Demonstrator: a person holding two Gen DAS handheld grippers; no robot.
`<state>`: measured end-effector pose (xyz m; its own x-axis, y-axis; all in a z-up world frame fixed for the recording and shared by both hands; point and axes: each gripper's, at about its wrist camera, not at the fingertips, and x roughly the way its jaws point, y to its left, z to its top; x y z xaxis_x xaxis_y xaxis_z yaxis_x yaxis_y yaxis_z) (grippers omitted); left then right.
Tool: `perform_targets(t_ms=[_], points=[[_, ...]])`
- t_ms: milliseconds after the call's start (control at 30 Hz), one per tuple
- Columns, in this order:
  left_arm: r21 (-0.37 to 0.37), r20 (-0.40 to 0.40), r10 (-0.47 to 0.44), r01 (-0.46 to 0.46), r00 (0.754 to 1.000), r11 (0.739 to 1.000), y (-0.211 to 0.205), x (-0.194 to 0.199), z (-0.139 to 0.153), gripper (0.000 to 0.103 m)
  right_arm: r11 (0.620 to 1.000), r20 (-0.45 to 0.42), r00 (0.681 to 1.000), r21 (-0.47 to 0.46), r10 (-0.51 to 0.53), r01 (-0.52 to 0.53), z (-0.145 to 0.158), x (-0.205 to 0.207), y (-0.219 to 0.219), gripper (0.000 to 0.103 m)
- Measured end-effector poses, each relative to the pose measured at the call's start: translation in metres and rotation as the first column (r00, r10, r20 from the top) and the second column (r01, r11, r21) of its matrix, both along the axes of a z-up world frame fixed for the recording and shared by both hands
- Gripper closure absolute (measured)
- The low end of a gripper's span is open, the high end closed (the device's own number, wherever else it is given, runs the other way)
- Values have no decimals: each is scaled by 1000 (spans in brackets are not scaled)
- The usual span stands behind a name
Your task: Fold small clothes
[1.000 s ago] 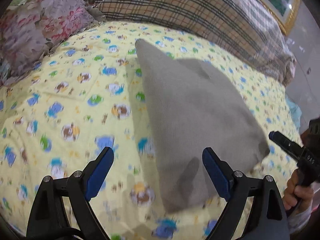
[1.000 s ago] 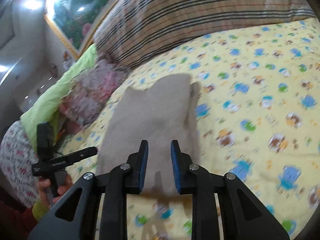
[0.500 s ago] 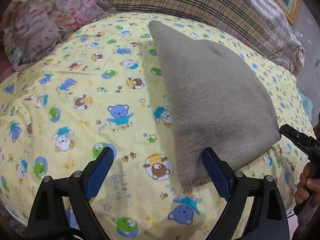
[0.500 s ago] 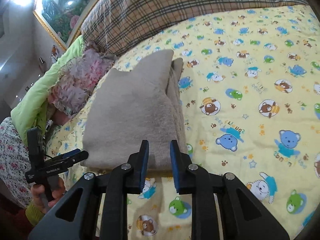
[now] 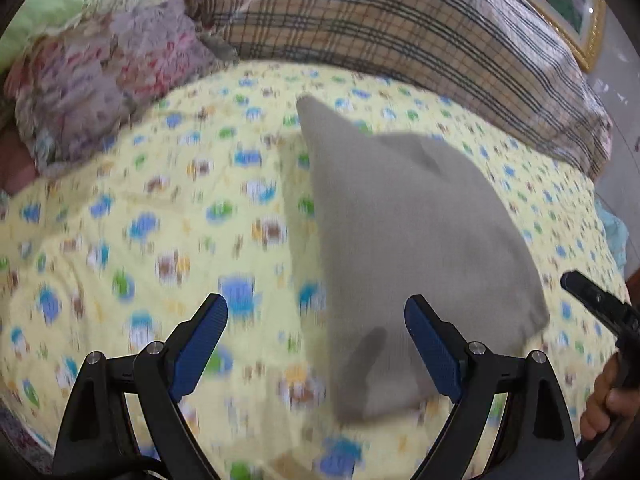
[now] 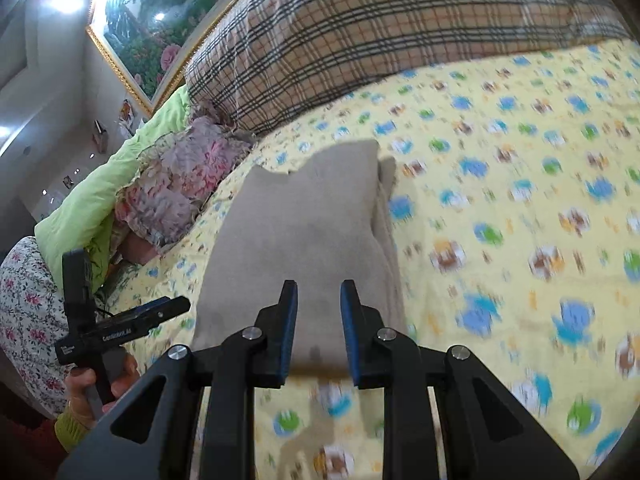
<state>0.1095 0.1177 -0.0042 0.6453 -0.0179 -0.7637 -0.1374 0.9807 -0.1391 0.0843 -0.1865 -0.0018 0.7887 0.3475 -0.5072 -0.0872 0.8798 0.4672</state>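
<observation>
1. No container shows; the grey folded garment [image 5: 412, 240] lies flat on the yellow cartoon-print bedsheet [image 5: 152, 240], nearer than the plaid pillow [image 5: 400, 32].
2. Its long axis runs from the grippers toward the plaid pillow, narrow pointed end at the pillow side.
3. The left gripper [image 5: 316, 344] is spread wide, empty, above the garment's near edge.
4. The right gripper [image 6: 319, 328] has a narrow gap, gripping nothing, over the same near edge.
5. A floral cushion [image 6: 180, 184] sits left of the plaid pillow.
</observation>
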Motion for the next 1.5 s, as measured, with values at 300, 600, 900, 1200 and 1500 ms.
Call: perform_targets(t_ms=[300, 600, 900, 1200, 1500], points=[[36, -67, 41, -39, 997, 999, 11, 98, -7, 12, 998, -73, 996, -39, 41, -44, 3, 100, 18, 80], [13, -86, 37, -36, 996, 999, 20, 111, -31, 10, 999, -176, 984, -36, 5, -11, -31, 129, -1, 83], [23, 1, 42, -42, 999, 999, 4, 41, 1, 10, 1000, -32, 999, 25, 20, -20, 6, 61, -1, 63], [-8, 35, 51, -51, 998, 999, -13, -31, 6, 10, 1000, 10, 1000, 15, 14, -14, 3, -7, 10, 56], [83, 45, 57, -61, 997, 995, -31, -79, -5, 10, 999, -7, 1000, -34, -19, 19, -19, -59, 15, 44]])
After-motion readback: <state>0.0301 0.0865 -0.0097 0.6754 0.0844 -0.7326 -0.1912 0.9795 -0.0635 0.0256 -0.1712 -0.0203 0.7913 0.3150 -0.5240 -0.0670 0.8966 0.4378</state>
